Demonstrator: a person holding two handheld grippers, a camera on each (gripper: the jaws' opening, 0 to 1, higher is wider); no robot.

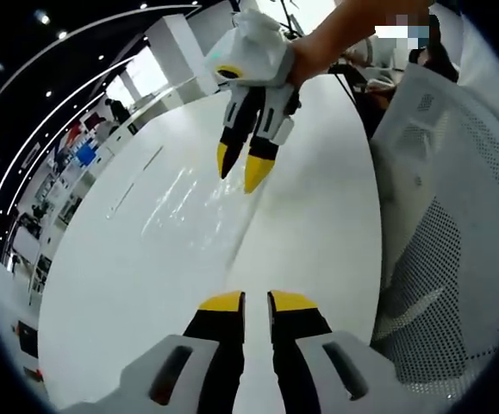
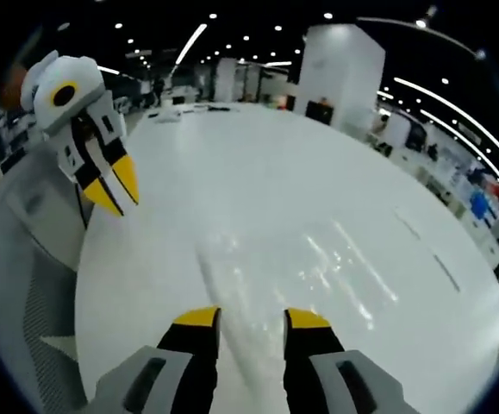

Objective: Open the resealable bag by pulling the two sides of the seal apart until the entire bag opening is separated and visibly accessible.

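Clear, glossy bag flat on table

Left gripper nearly closed; right gripper parted, both empty.

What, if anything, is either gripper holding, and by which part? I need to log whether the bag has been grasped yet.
Nothing is held. The left gripper and right gripper both hover open above the clear plastic resealable bag, lying flat on the white table.

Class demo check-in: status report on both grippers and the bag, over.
Left gripper nearly shut, holding nothing. Right gripper open, above the clear bag. Bag flat on white table, ungripped. Mesh chair alongside.
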